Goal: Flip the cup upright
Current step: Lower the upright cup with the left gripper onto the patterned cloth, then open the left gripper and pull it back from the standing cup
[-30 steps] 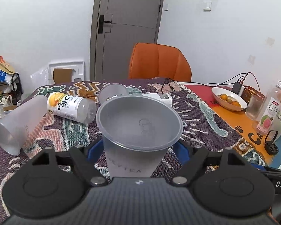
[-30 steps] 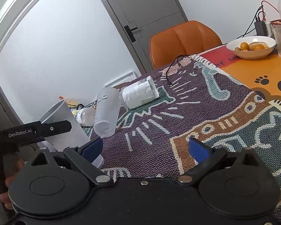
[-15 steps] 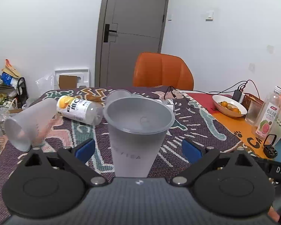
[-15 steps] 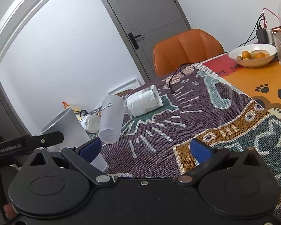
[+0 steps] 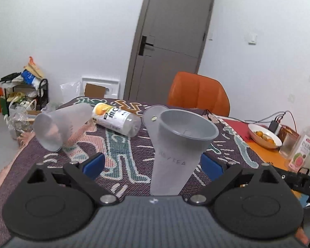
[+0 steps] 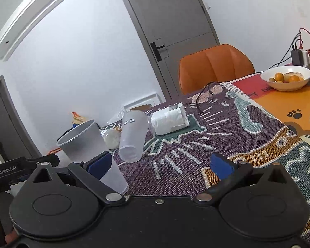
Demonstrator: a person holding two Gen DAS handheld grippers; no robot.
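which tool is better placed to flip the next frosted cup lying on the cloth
Probably right. The right tool is open, and the lying frosted cup is just ahead of it. The left tool, also open, has the upright grey cup between its fingers.

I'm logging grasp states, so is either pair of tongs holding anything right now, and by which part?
Nothing is held. The left tongs stand open around the upright frosted cup, pads clear of it; the right tongs are open and empty.

**My two handheld grippers, as they look**

My left gripper (image 5: 153, 164) has a ribbed grey body, black round-lobed linkage arms with silver pivot screws, and blue finger pads (image 5: 94, 164). My right gripper (image 6: 162, 165) is all black with the same silver screws and blue pads (image 6: 222, 165). White "GenRobot.AI" lettering marks one side bar.
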